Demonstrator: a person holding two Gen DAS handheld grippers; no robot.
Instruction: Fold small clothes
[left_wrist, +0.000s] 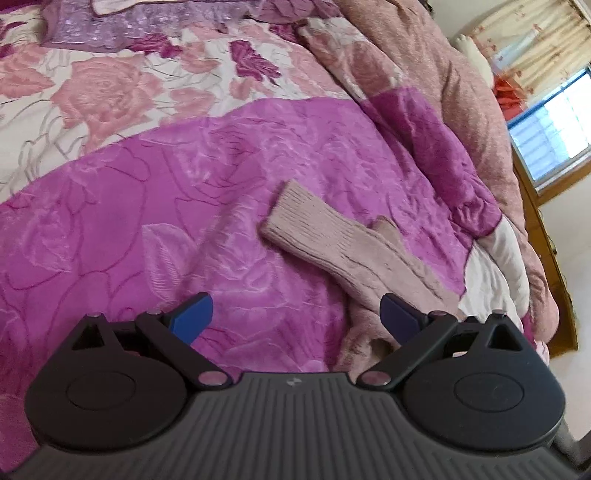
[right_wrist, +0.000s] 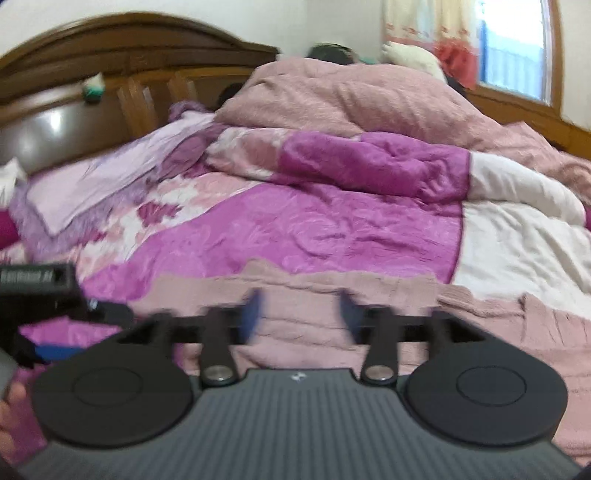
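Observation:
A small dusty-pink knitted garment (left_wrist: 332, 240) lies on the magenta quilt (left_wrist: 166, 206), its ribbed sleeve end pointing up-left. My left gripper (left_wrist: 297, 317) is open and empty just above the quilt, its right blue finger (left_wrist: 399, 314) over the garment's lower part. In the right wrist view the same pink knit (right_wrist: 306, 314) spreads flat beneath my right gripper (right_wrist: 301, 314), which is open with blue fingers (right_wrist: 253, 306) just above the fabric. The left gripper's body (right_wrist: 44, 291) shows at the left edge.
A bunched pink duvet (right_wrist: 351, 99) is heaped at the far side, with a white quilt patch (right_wrist: 517, 243) on the right. A lilac pillow (right_wrist: 110, 177) and wooden headboard (right_wrist: 110, 44) lie at the back left. A window (left_wrist: 554, 125) is on the right.

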